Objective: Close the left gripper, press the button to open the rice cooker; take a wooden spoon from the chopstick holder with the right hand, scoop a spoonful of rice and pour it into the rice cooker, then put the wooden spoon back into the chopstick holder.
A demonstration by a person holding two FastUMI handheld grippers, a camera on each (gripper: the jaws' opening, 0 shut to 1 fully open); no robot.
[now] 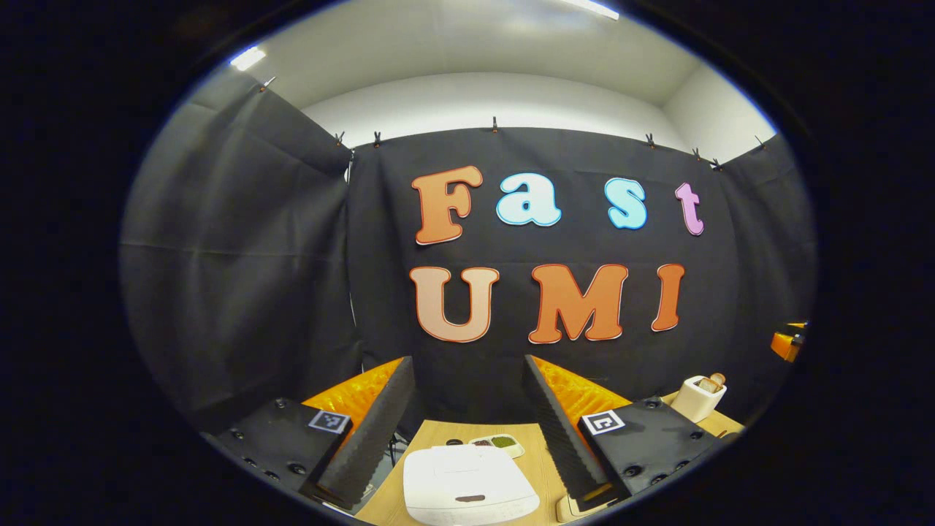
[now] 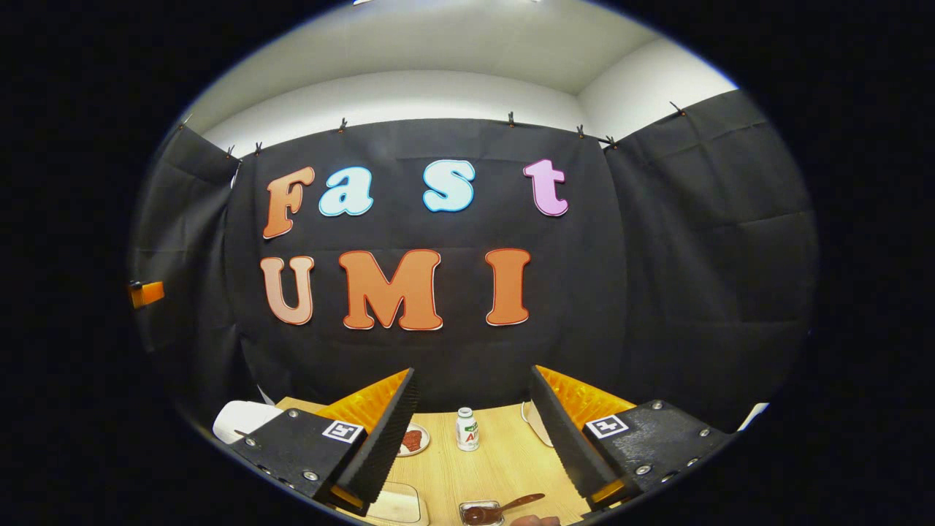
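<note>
Both tongs, left gripper (image 1: 467,438) and right gripper (image 2: 475,438), gape wide; close your left before pressing the rice cooker (image 1: 467,486) (lid shut) below, or it straddles the button.

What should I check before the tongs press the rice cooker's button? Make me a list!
1. Left tongs shut for pressing: not ok, they are open.
2. Rice cooker lid down, waiting to be opened: ok.
3. Button spotted: cannot tell; a dark mark sits near the lid's front edge.
4. Chopstick holder standing upright on the table: ok.
5. Right tongs free for the spoon: ok, open and holding nothing.
</note>
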